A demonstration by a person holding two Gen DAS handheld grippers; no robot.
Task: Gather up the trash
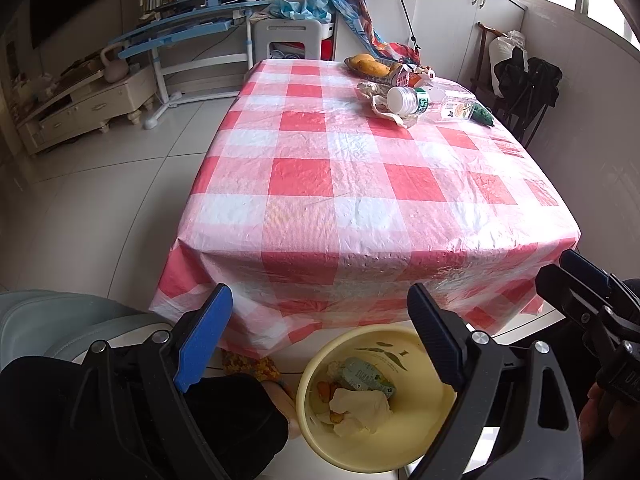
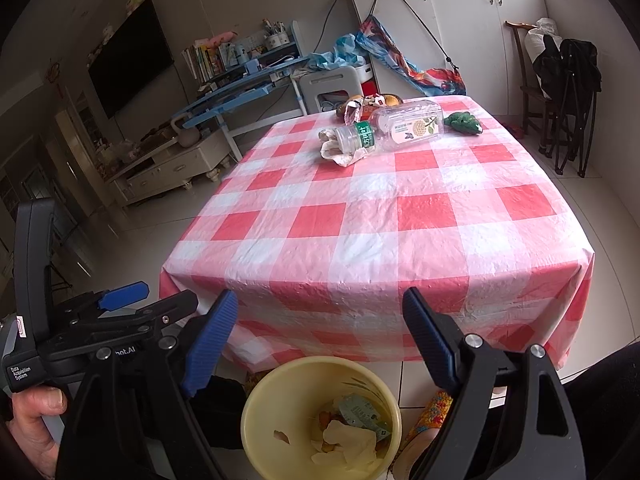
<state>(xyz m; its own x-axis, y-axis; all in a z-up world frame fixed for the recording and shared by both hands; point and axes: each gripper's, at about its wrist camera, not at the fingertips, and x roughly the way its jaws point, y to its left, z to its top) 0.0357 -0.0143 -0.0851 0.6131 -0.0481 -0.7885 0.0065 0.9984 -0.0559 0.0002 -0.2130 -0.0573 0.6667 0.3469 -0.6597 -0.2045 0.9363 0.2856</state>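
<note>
A yellow bin (image 1: 416,440) (image 2: 276,408) stands on the floor at the table's near end, holding a crumpled tissue (image 1: 360,408) (image 2: 344,444), a green packet and orange scraps. My left gripper (image 1: 320,304) is open and empty above it. My right gripper (image 2: 320,308) is open and empty too, beside the left one. At the far end of the table lie a small white-capped bottle (image 1: 406,102) (image 2: 354,138), a clear plastic bottle (image 1: 456,106) (image 2: 412,126), crumpled paper (image 1: 384,114) (image 2: 336,154), a milk carton (image 1: 408,77) and a green wrapper (image 1: 482,114) (image 2: 464,123).
The table wears a red-and-white checked cloth (image 1: 360,184) (image 2: 380,216). A mango on a dish (image 1: 370,65) sits at the far edge. A chair with black clothing (image 2: 564,76) stands at the right. A blue desk (image 1: 192,28) and low cabinet (image 1: 80,108) stand at the left.
</note>
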